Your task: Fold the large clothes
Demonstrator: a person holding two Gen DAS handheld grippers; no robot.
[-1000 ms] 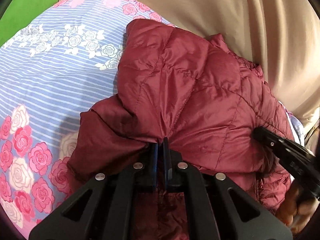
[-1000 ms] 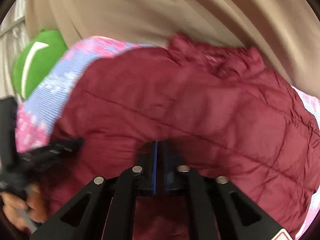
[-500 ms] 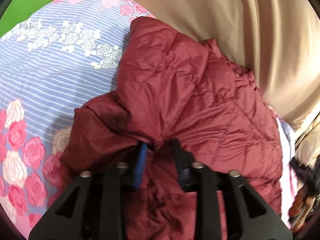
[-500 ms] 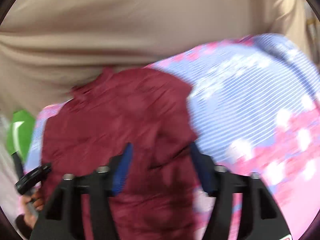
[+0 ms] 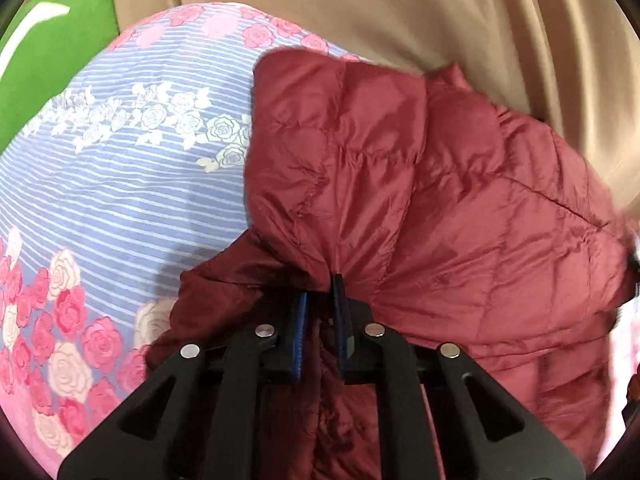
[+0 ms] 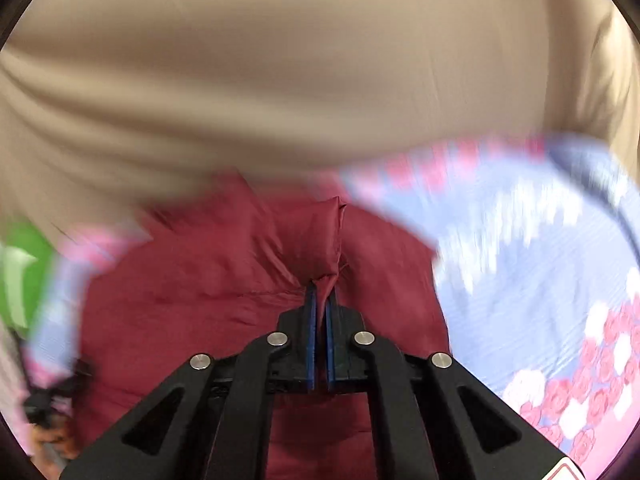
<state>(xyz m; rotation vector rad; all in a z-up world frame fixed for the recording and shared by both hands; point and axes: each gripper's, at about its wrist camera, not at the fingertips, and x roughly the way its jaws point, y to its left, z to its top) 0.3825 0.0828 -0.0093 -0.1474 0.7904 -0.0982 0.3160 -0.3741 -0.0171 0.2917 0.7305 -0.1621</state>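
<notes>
One maroon quilted jacket (image 5: 420,200) fills the centre and lower right of the left wrist frame. Under it lies one striped, rose-printed bedsheet (image 5: 120,200), with one green cushion (image 5: 52,60) at upper left and one beige curtain (image 5: 400,12) across the top. Two grippers show: the left gripper (image 5: 321,292) and right gripper (image 6: 321,294), low centre in their own views.

Floral bedsheet (image 5: 120,200), tan curtain (image 5: 400,20) behind.
</notes>
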